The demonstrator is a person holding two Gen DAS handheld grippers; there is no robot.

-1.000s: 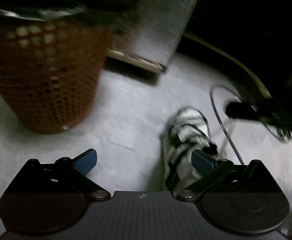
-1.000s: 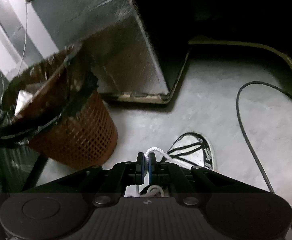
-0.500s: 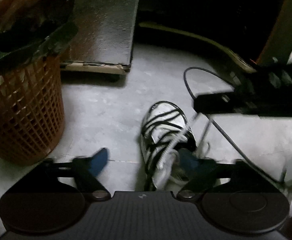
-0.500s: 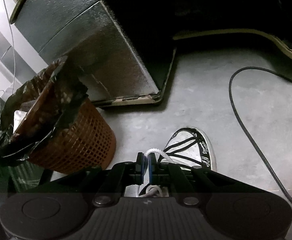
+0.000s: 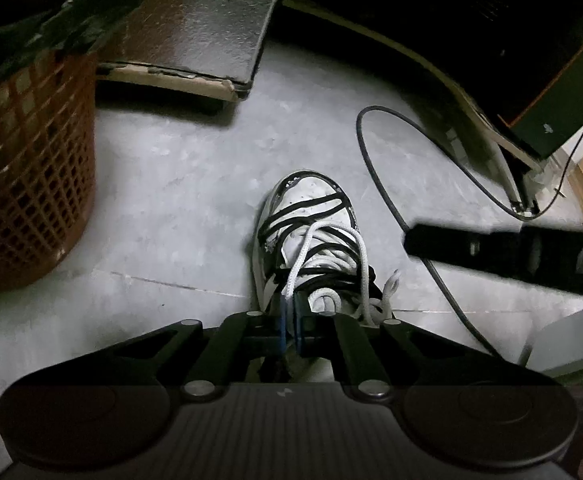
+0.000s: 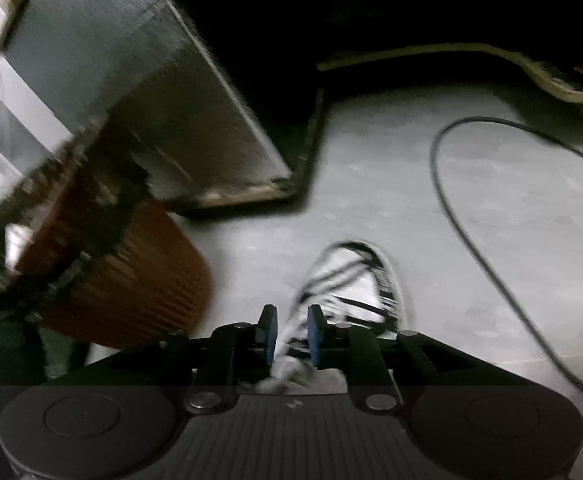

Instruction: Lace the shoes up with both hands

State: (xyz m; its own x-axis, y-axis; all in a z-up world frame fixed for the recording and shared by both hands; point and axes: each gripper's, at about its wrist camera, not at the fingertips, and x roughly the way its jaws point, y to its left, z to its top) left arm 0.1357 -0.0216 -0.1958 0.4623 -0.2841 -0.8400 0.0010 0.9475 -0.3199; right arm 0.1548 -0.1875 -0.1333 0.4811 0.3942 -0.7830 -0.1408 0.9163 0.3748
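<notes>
No writing can be read: a small dark mark on the side of the shoe (image 5: 307, 240) is too small to make out. The white shoe with black stripes stands on the grey floor (image 5: 163, 200), toe pointing far, just beyond both grippers. The left gripper (image 5: 290, 320) has its blue pads pressed together on the white lace (image 5: 297, 264), which loops up from the tongue and down into the jaws. A second ago those jaws stood wide apart with nothing between them; they have just been closing. The right gripper (image 6: 292, 334), seen here in its own blurred view, had been clamped on the lace loop; its jaws have just been opening and now stand slightly apart, the lace passing between the pads without being pressed. An orange basket (image 5: 27, 168) stands to the far left, a black cable (image 5: 375, 176) curves to the right
</notes>
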